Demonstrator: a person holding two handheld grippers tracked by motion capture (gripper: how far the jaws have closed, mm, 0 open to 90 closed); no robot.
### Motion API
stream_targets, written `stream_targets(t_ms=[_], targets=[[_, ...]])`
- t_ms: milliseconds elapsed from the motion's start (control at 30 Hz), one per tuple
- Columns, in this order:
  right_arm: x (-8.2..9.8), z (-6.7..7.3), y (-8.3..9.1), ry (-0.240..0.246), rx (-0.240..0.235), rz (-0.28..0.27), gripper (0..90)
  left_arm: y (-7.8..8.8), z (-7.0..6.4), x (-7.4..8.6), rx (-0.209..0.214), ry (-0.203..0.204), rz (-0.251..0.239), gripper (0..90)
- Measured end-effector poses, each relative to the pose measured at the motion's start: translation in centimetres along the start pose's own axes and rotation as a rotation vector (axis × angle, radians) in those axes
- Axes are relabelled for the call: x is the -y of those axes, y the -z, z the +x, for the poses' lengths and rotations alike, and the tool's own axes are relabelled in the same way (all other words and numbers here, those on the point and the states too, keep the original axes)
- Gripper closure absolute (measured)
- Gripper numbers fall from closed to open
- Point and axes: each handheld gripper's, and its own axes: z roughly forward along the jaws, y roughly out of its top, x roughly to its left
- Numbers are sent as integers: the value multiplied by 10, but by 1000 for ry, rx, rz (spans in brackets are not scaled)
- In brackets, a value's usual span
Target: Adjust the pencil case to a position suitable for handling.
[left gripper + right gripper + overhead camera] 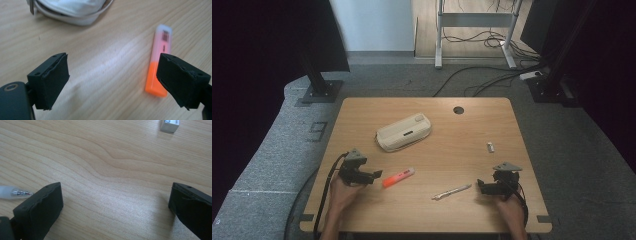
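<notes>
An orange highlighter [398, 177] with a pale cap lies on the wooden table [462, 150], just right of my left gripper [376, 176]. In the left gripper view the highlighter [160, 62] lies partly behind the right jaw. My left gripper [112, 82] is open, with bare wood between the jaws. A silver-white pen [452, 191] lies left of my right gripper [480, 186]. In the right gripper view the pen's tip [15, 192] shows beside the left jaw, and my right gripper [115, 210] stands open on nothing.
A white zipped pencil case [404, 132] lies at the table's middle; its edge [72, 12] shows ahead of the left jaws. A small white object [491, 147] sits beyond the right gripper [170, 125]. A cable hole [458, 110] is near the far edge.
</notes>
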Motion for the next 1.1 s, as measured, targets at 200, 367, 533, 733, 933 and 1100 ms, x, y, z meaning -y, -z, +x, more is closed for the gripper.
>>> stream_targets(t_ms=[200,367,533,733,933,1100], targets=[[0,0,0,0,0,0,0,-5,3,-23,17,-21,-2,109],[0,0,0,0,0,0,0,-10,6,-43,28,-33,4,109],[0,0,0,0,0,0,0,-15,9,-60,41,-49,8,112],[0,0,0,0,0,0,0,-29,14,-84,55,-68,22,130],[0,0,0,0,0,0,0,-45,17,-99,67,-77,40,142],[0,0,0,0,0,0,0,-68,25,-110,86,-78,79,164]])
